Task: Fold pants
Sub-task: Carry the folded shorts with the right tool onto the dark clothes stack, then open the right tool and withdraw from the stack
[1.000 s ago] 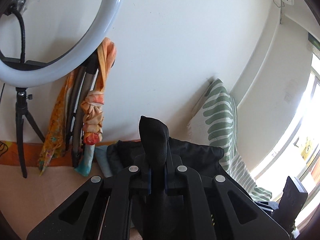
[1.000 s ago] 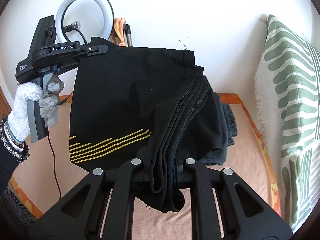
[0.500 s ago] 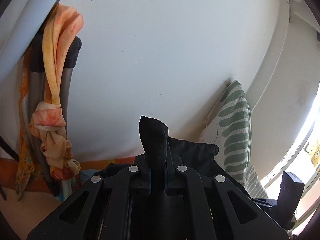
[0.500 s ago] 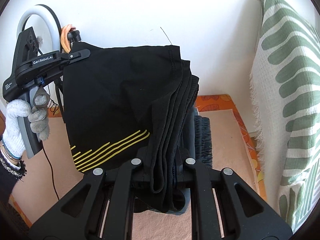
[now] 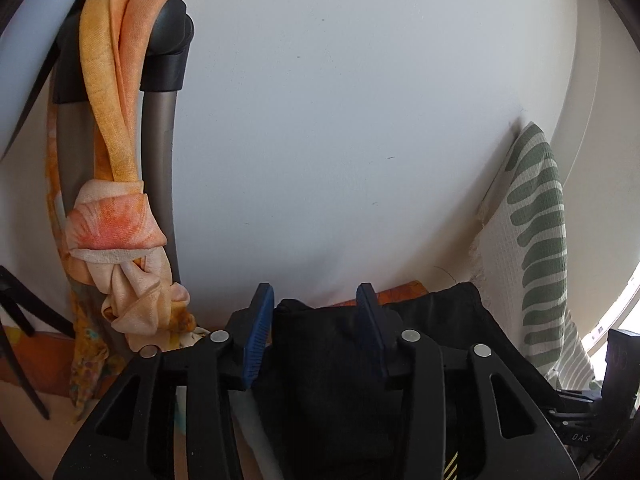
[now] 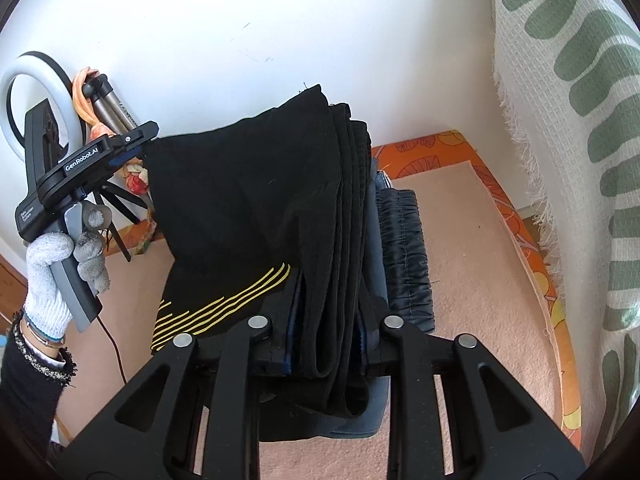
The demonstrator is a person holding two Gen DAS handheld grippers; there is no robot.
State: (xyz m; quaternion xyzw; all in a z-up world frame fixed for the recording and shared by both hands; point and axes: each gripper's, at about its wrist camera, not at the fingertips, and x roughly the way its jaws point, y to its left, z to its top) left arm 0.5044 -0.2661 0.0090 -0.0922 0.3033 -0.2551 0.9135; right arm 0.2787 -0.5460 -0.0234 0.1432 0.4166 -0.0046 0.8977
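While the folded black pants hang between the two grippers, the scene reads as follows from left to right in the right wrist view. A ring light and a tripod with an orange scarf stand against the white wall. A gloved hand holds the left gripper beside them. Its fingers are opening: in the left wrist view the blue pads stand apart, with the pants corner loose between them and not pressed.

The pants carry yellow stripes near their lower edge and span from the left gripper to the right gripper. The right gripper's fingers are also opening; the stacked fabric edges fill the narrow gap, and whether the pads still press on them cannot be told.

Beneath and just right of the pants lies a pile of dark folded garments on a beige bed cover with an orange patterned border. A white cushion with green stripes leans at the far right.
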